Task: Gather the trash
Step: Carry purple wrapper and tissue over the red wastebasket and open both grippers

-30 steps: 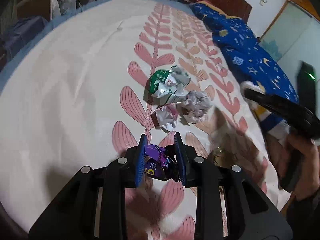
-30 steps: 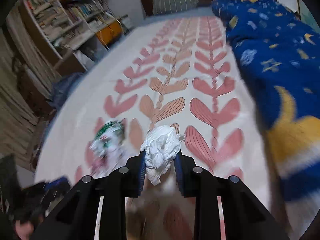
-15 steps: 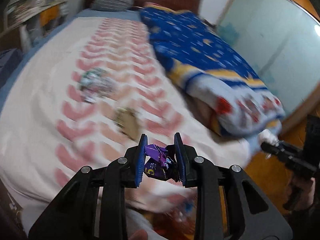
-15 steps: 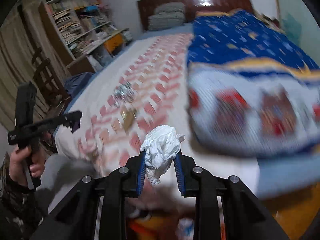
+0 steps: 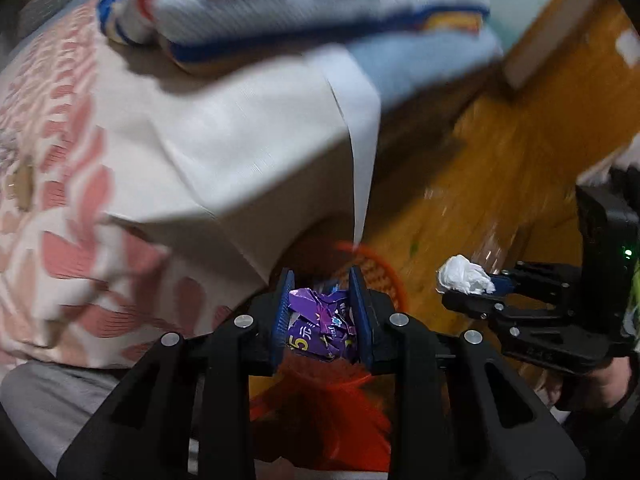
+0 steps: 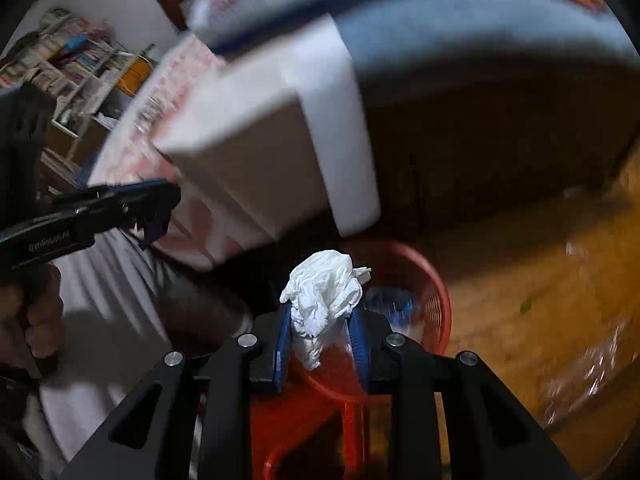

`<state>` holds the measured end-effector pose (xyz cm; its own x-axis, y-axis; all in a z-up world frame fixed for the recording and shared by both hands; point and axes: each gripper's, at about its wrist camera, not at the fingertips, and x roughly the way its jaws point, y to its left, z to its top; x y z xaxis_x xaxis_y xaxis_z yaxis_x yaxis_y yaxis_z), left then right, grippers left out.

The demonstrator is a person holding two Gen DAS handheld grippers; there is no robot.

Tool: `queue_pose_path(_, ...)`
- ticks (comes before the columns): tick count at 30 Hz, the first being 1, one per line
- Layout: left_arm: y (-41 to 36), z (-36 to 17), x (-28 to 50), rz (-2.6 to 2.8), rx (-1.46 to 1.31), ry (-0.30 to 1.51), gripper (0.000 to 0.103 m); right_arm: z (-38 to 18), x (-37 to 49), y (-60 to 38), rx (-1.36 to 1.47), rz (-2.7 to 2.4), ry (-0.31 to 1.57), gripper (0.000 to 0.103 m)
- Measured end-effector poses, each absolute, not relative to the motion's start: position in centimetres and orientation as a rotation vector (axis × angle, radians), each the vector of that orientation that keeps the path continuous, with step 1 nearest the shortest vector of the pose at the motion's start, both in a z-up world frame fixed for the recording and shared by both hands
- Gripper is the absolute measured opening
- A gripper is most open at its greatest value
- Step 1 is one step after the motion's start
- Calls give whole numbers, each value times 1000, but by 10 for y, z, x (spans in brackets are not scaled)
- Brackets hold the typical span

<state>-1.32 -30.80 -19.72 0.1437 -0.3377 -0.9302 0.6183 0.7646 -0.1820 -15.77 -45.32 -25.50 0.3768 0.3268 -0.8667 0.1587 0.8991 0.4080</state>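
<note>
Both grippers swung from the bed [image 5: 248, 140] to the red basket [image 6: 436, 300] on the wooden floor [image 5: 500, 140], left gripper [image 5: 322, 316] clamping a purple wrapper [image 5: 320, 324], right gripper [image 6: 322, 340] a white tissue [image 6: 324, 296].

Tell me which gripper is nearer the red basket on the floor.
Hard to separate, the left slightly nearer. The left gripper, shut on the purple wrapper, hangs right over the red basket. The right gripper, gripping the white tissue, is over its near rim.

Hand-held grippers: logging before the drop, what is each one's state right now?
Left hand-held gripper: closed on purple wrapper.
Right hand-held gripper: closed on white tissue.
</note>
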Motion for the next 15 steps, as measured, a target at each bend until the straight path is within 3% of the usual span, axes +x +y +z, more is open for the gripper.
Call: queue_pose_path(15,-362,-301,-15,-705,532,1445,35,-402,-159,-450,626,15,1379,27)
